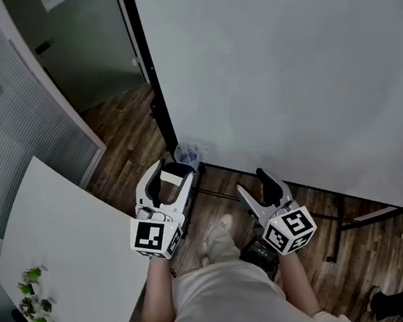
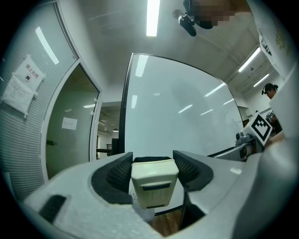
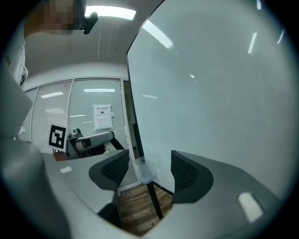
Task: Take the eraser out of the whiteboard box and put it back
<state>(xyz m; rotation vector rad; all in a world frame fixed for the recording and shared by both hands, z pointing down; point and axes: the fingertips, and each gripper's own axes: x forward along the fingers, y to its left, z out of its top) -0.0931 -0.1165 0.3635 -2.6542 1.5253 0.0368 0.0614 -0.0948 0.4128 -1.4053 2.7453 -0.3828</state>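
My left gripper point(image 1: 169, 172) is shut on a cream eraser point(image 1: 169, 176), its dark felt side facing away from me. In the left gripper view the eraser point(image 2: 154, 181) sits squarely between the two black pads, in front of the whiteboard point(image 2: 173, 116). A small clear plastic box point(image 1: 186, 153) hangs at the lower left corner of the whiteboard point(image 1: 285, 73), just beyond the eraser. My right gripper point(image 1: 255, 185) stands open and empty to the right of it. In the right gripper view the clear box point(image 3: 144, 170) shows between the open jaws, some way ahead.
A white table point(image 1: 59, 247) lies to my left with small plants point(image 1: 34, 297) on it. A dark whiteboard post point(image 1: 148, 68) rises beside a glass partition point(image 1: 21, 120). Stand legs point(image 1: 338, 234) run across the wooden floor point(image 1: 125, 129).
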